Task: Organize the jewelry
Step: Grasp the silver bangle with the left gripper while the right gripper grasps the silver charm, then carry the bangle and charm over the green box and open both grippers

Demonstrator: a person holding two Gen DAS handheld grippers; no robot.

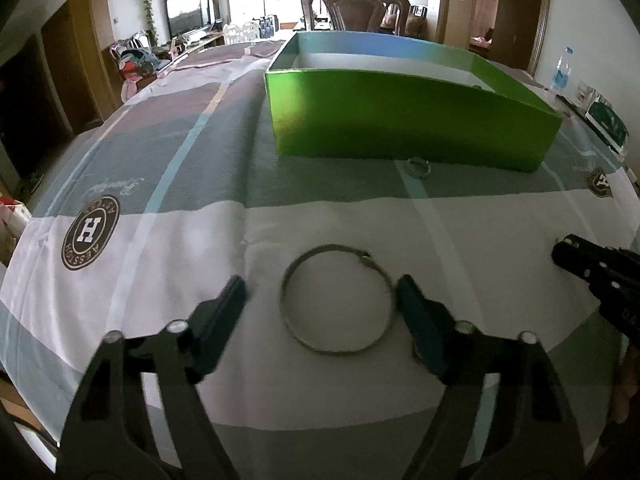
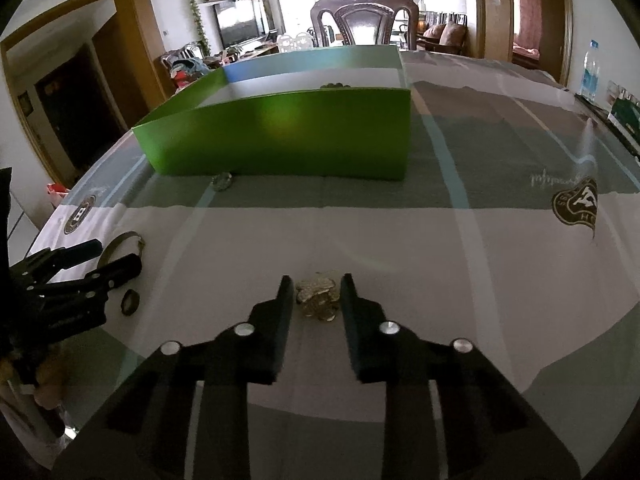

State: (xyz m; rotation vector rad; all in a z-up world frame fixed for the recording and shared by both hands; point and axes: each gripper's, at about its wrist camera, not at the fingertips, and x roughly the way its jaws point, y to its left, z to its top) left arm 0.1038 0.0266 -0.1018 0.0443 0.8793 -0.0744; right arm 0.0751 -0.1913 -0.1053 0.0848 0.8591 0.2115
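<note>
Your left gripper stands wide around the thin metal bangle, which lies flat on the checked tablecloth. The right finger seems to touch the rim of the bangle or is just beside it; the left finger is still apart from it. Nothing is held yet. Bring the gripper a little to the left so the ring sits in the middle, and close slowly, because a thin hoop can easily slip or flip up when only one side is pushed.

Your right gripper is narrow, with a small golden cluster, probably a brooch or a bunched chain, between the fingers. I cannot tell whether the pads already press on it. Close gently until it is firm, and then lift straight up.

The green box stands open behind, well apart from both pieces, and it is probably where they must go. Something small already lies inside it. A small ring rests just in front of the near wall of the box, and another dark ring lies near the left gripper; do not push them.
</note>
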